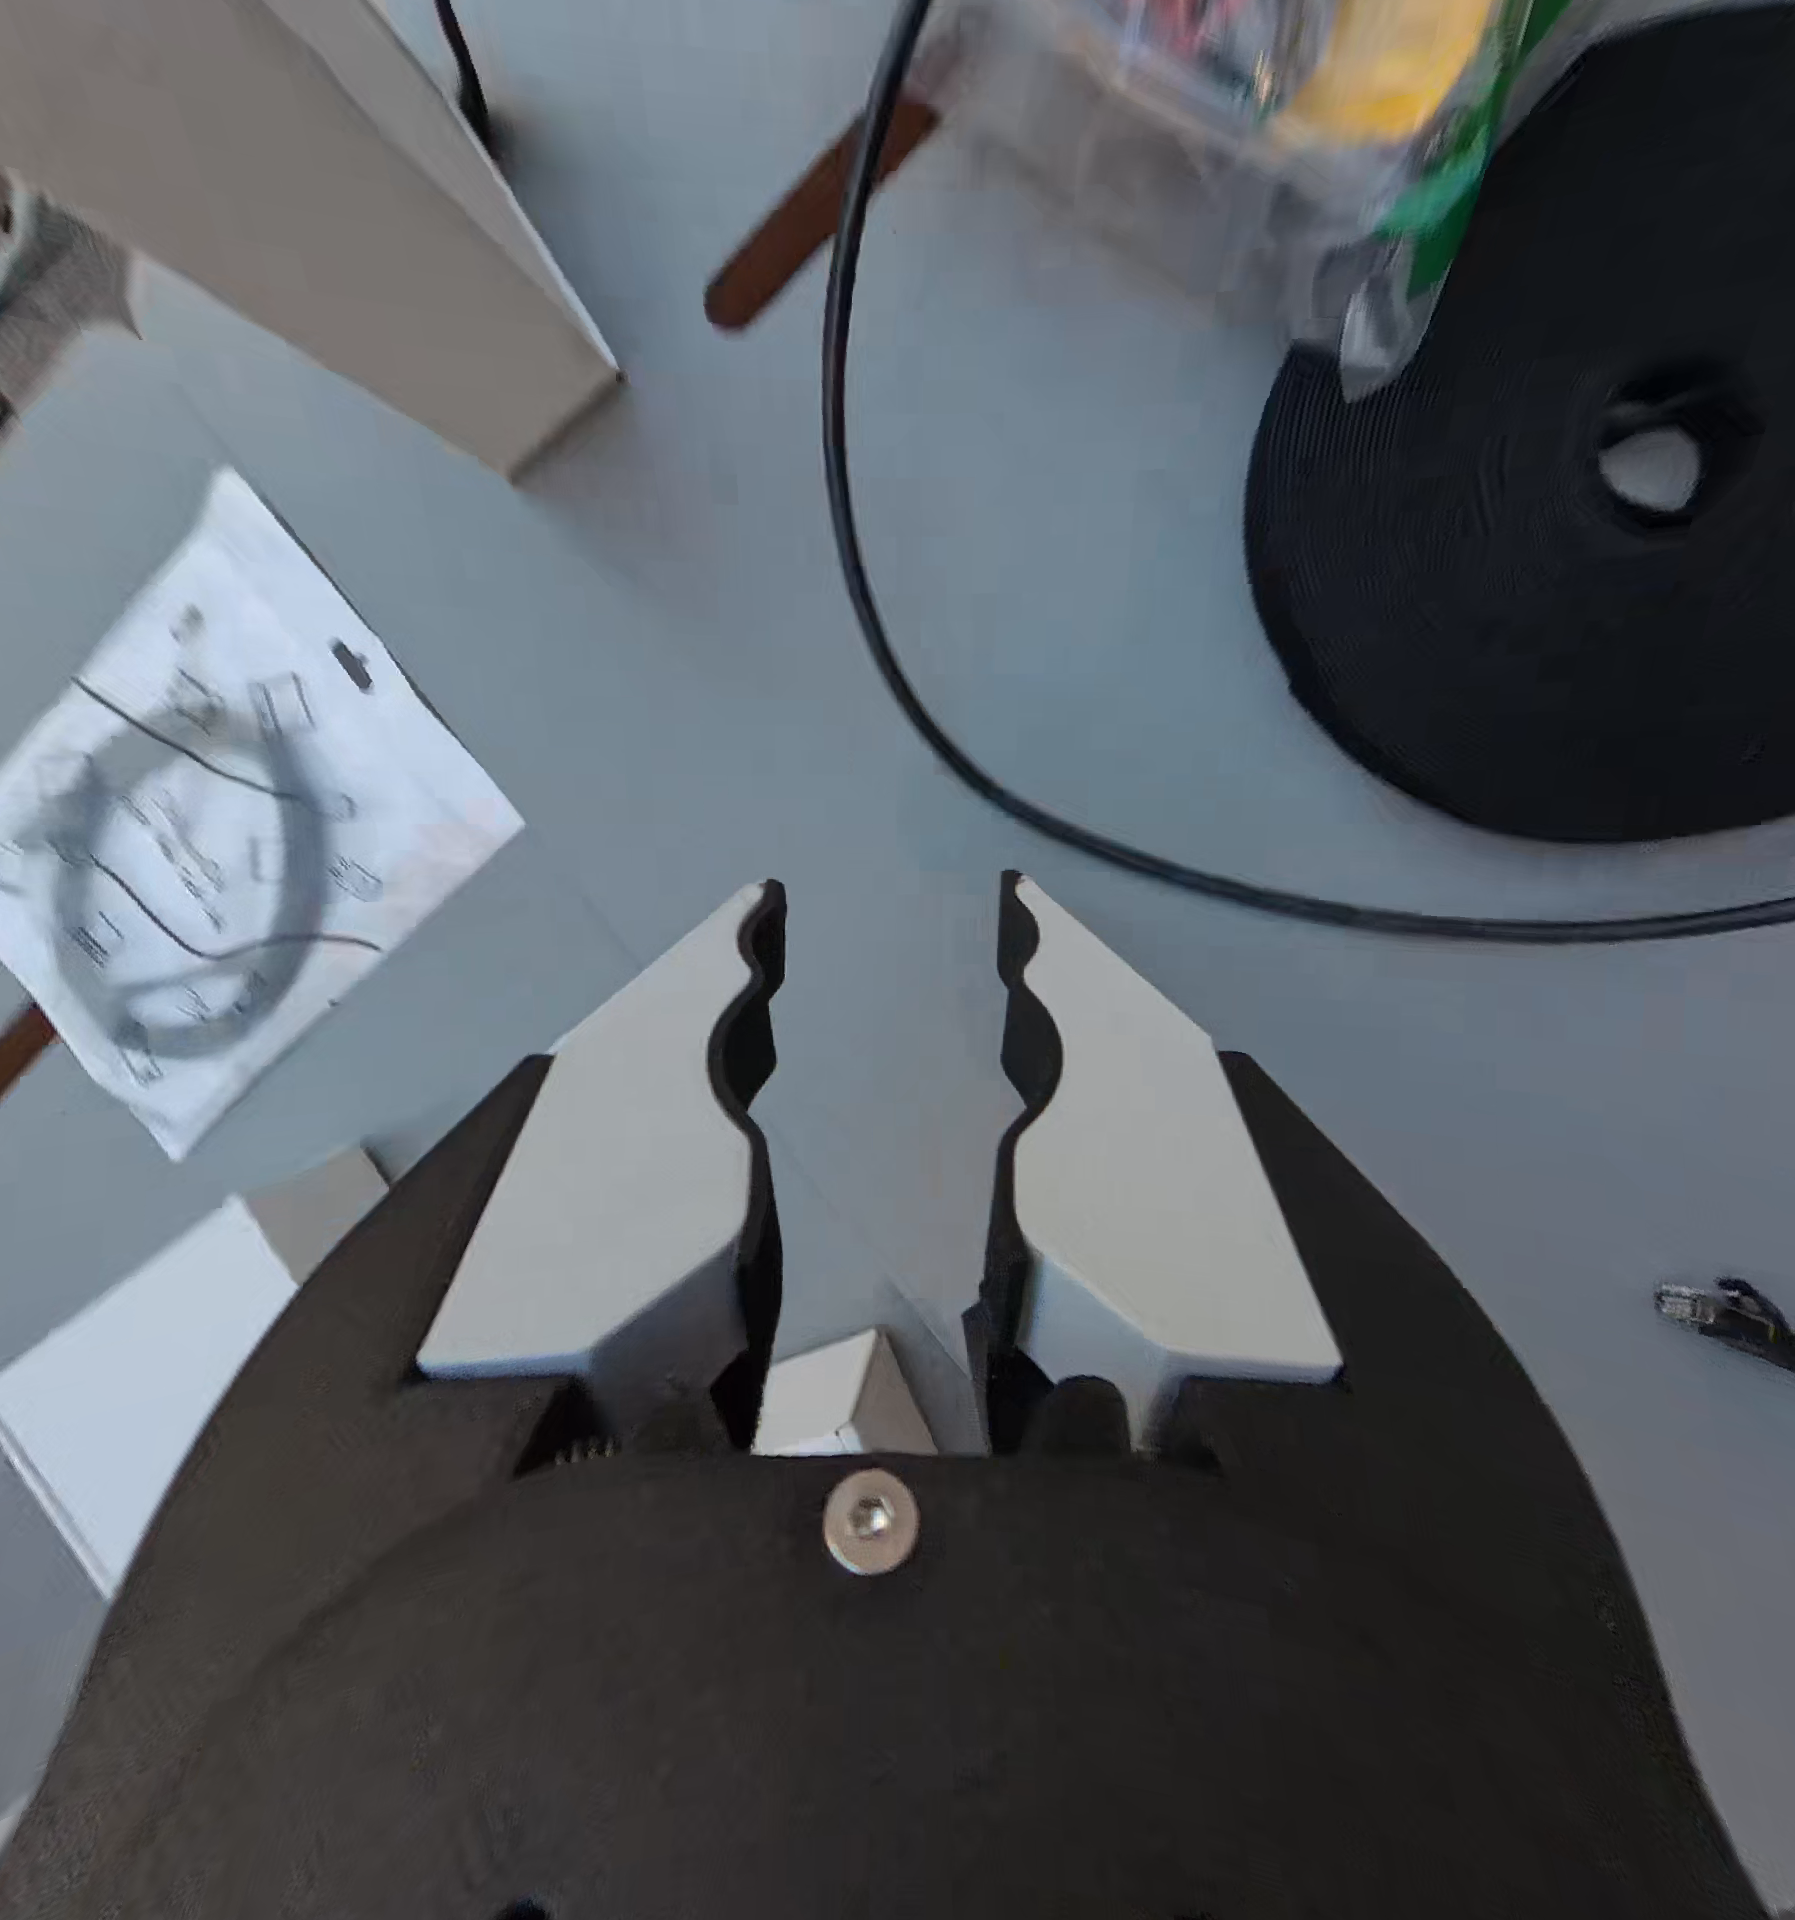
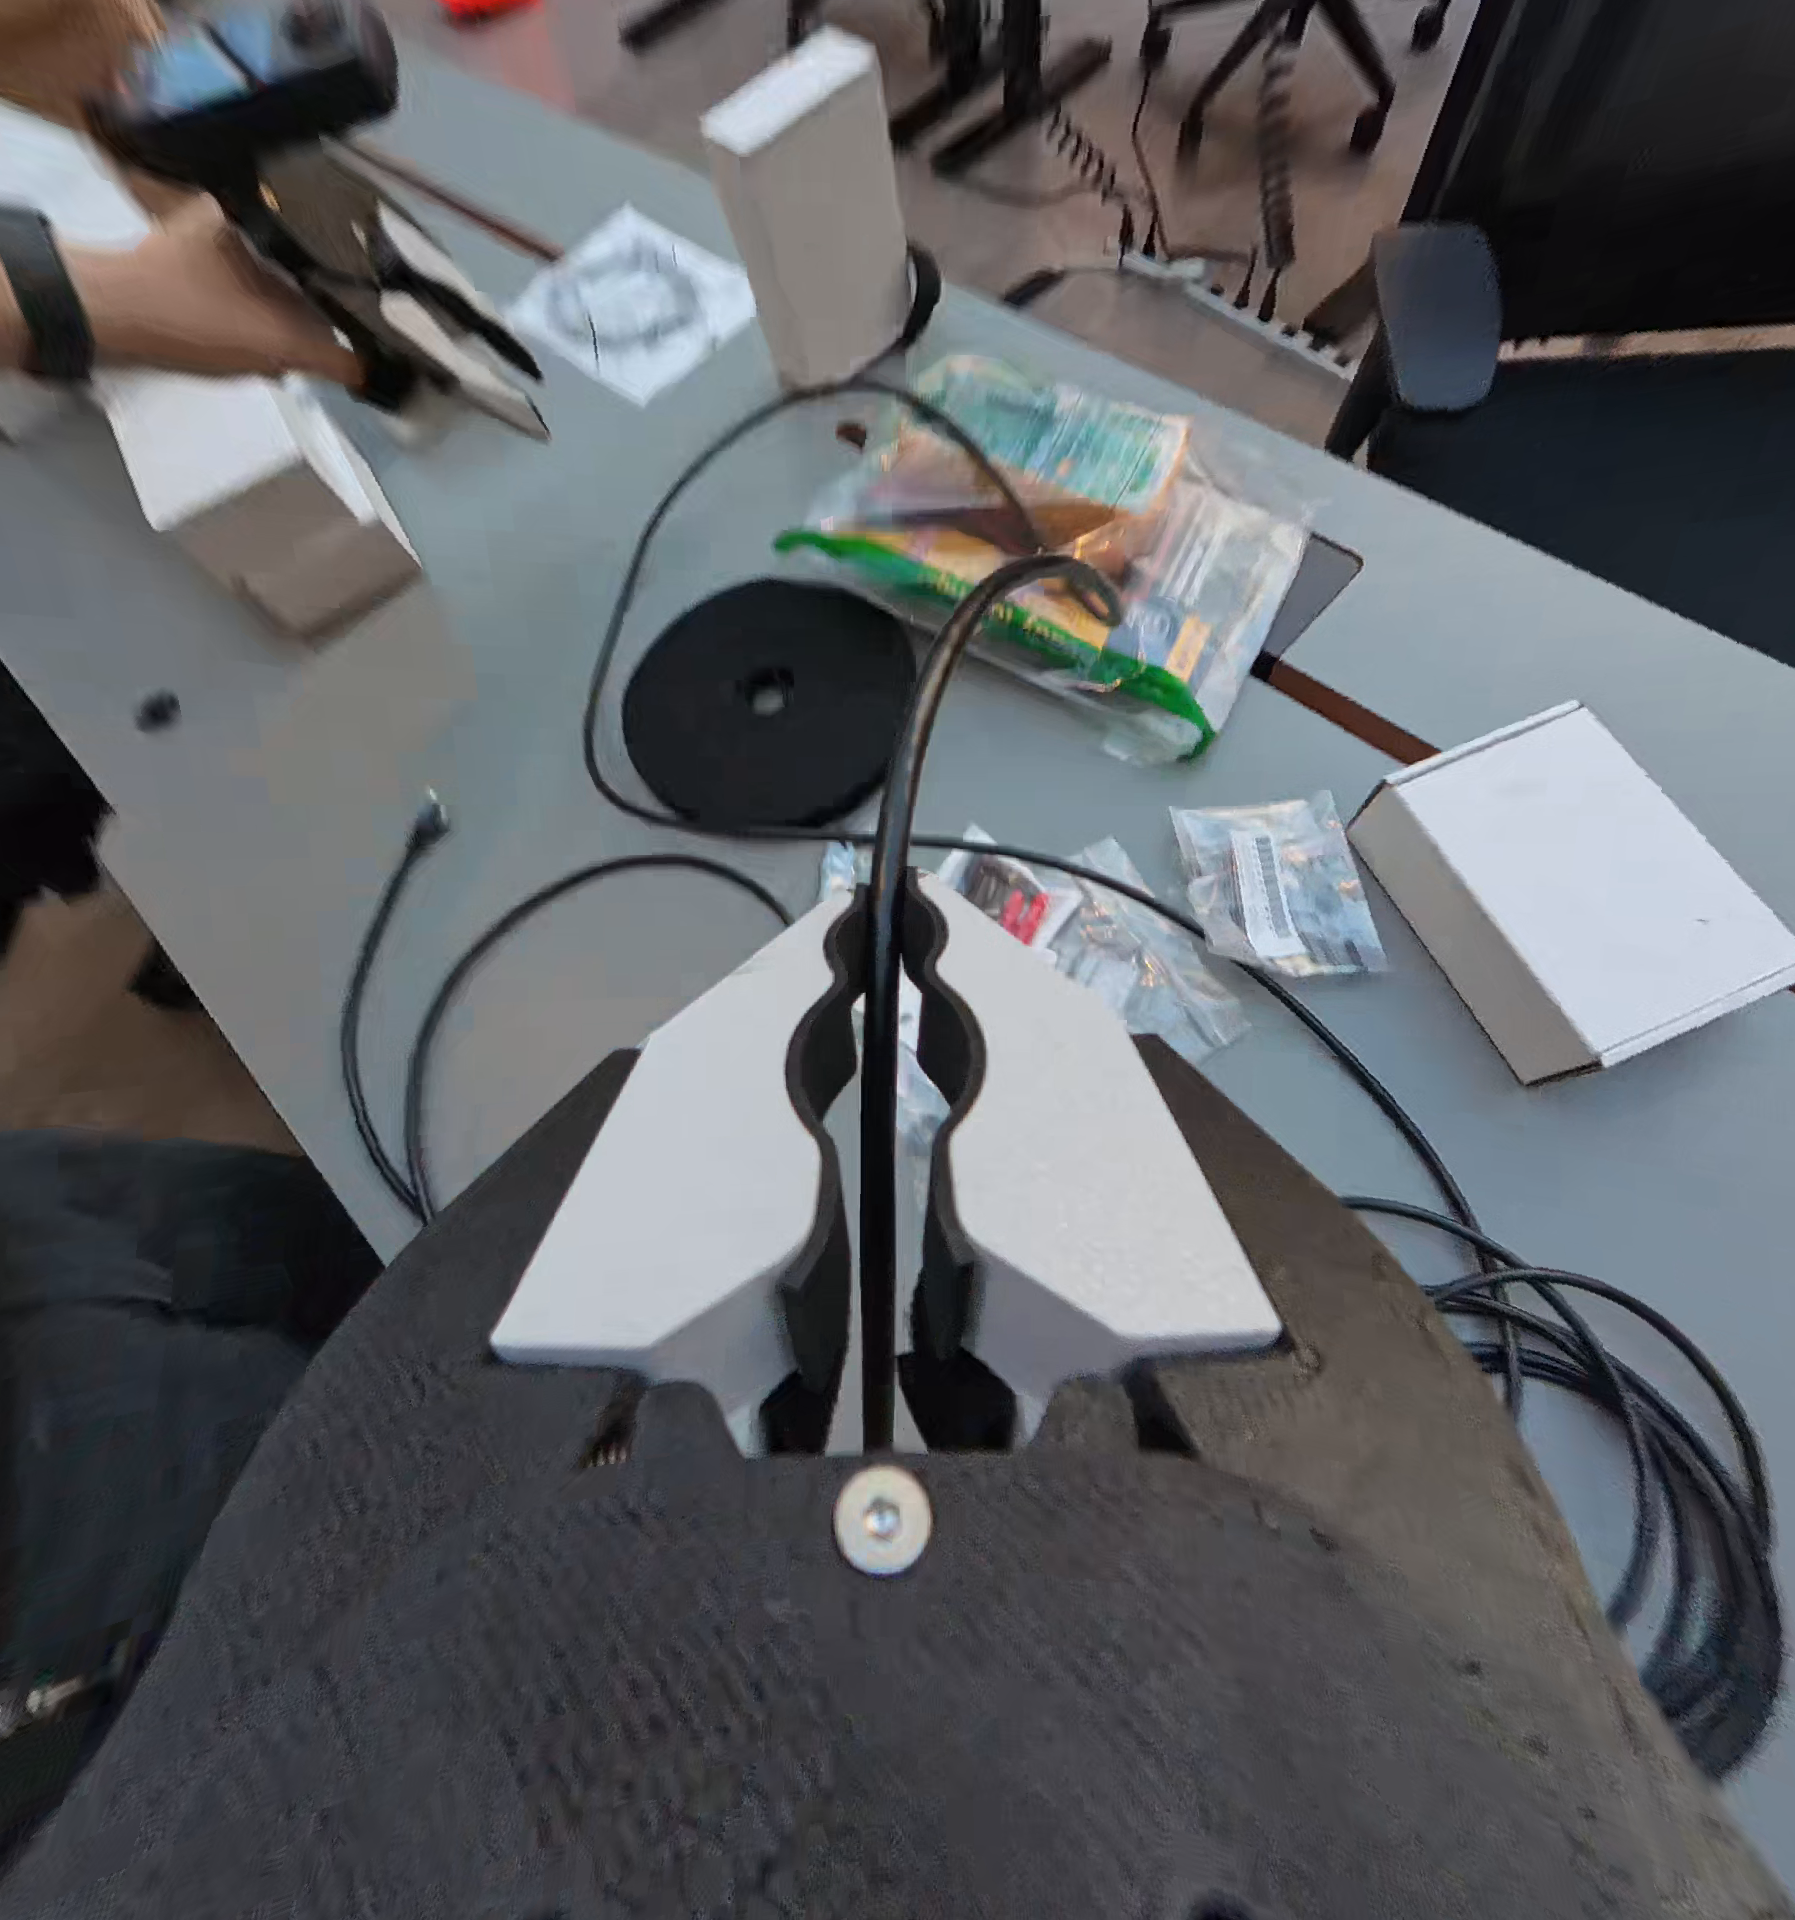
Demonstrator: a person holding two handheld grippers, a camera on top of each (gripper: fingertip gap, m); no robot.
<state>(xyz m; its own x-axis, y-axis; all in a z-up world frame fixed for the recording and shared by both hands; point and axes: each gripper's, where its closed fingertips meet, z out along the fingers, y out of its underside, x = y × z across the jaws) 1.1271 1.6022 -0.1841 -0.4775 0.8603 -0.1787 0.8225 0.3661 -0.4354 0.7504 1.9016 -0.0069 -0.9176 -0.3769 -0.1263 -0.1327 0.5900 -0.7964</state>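
My right gripper (image 2: 885, 904) is shut on a thin black cable (image 2: 898, 769) that rises from between its jaws and arcs forward over the grey table (image 2: 1495, 644). The cable runs on in loops across the table and bunches in a coil (image 2: 1662, 1475) at the right. My left gripper (image 1: 891, 883) is open and empty, held above the grey table (image 1: 664, 644), with a stretch of the black cable (image 1: 872, 644) curving just ahead of it. A cable plug (image 1: 1703, 1311) lies to its right. The left gripper also shows in the right wrist view (image 2: 457, 364), held in a hand.
A black tape roll (image 2: 768, 701) (image 1: 1558, 582) lies mid-table beside a clear bag of packets (image 2: 1059, 561). White boxes stand at the left (image 2: 259, 488), the back (image 2: 810, 208) and lie at the right (image 2: 1589, 894). A printed sheet (image 1: 207, 810), small plastic bags (image 2: 1277, 883) and office chairs (image 2: 1433, 322) are around. Across from one pair of fingers to the other is roughly 50 centimeters. The black tape roll (image 1: 1558, 582) is about 15 centimeters from my left fingertips and 40 centimeters from my right. Look for it in the right wrist view (image 2: 716, 674) too.
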